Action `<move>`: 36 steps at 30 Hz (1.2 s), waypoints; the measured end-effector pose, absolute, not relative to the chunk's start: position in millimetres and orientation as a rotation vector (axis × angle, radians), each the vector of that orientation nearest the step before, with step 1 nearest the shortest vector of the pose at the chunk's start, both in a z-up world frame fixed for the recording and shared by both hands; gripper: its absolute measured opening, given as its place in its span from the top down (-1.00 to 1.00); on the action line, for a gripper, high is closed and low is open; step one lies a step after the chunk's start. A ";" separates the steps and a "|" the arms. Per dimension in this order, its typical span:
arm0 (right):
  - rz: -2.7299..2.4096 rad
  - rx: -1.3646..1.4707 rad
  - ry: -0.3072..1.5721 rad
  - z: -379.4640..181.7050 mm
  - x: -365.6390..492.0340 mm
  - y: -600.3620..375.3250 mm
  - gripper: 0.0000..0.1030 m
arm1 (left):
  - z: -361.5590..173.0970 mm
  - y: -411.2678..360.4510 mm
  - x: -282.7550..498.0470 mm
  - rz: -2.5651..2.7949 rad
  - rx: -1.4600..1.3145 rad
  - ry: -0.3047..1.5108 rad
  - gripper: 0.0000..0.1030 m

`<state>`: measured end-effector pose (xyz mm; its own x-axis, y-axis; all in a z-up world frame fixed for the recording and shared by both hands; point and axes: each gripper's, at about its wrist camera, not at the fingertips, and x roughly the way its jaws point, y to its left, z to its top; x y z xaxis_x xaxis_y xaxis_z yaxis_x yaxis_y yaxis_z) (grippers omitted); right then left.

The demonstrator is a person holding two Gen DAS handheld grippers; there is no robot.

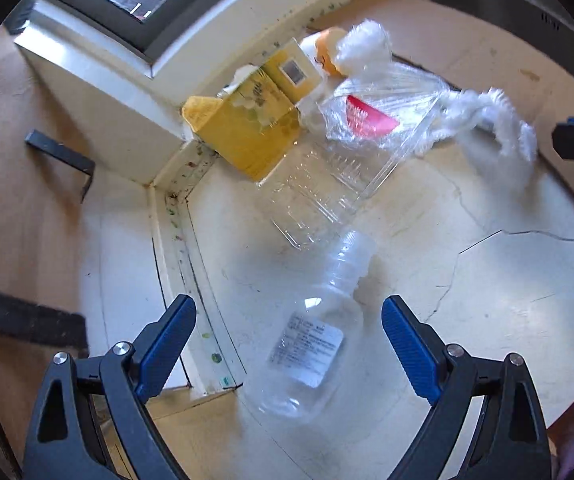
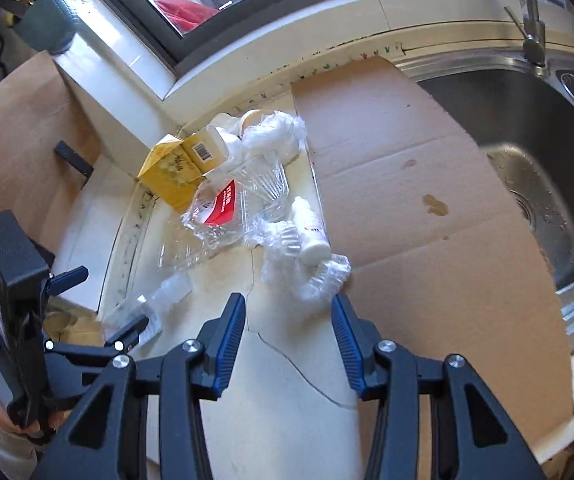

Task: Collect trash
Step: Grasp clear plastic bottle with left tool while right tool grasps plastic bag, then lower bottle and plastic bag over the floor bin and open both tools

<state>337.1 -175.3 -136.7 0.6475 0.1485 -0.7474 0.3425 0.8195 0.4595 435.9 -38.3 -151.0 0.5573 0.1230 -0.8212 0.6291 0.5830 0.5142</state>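
A pile of trash lies on the cream countertop (image 1: 487, 300) in the corner under the window. It holds a yellow carton (image 1: 247, 132), a clear clamshell box (image 1: 315, 196), crinkled film with a red label (image 1: 371, 116) and crumpled white plastic (image 1: 495, 124). A clear plastic bottle (image 1: 307, 344) lies on its side under my left gripper (image 1: 289, 320), which is open, its pads apart from the bottle. My right gripper (image 2: 289, 320) is open and empty, just short of the crumpled white plastic (image 2: 311, 276) and a small white bottle (image 2: 311, 236). The right wrist view also shows the left gripper (image 2: 99, 304) over the clear bottle (image 2: 155, 300).
Flattened cardboard (image 2: 407, 200) covers the counter to the right, up to a steel sink (image 2: 535, 168) with a faucet (image 2: 531, 20). More cardboard (image 1: 19, 200) stands at the left. A window sill (image 2: 367, 12) runs along the back. Cracks cross the countertop.
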 end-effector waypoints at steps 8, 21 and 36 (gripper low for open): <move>-0.154 0.593 0.898 -161.2 372.0 -163.4 0.13 | -174.9 -34.8 453.7 -0.394 0.952 1.015 -0.81; -0.123 0.533 0.892 -165.6 355.6 -152.7 0.77 | -186.8 -26.6 454.4 -0.361 0.856 1.151 -0.09; 0.027 0.520 0.771 -108.6 247.5 -158.8 0.84 | -109.3 -32.4 357.5 -0.329 0.568 1.143 -0.07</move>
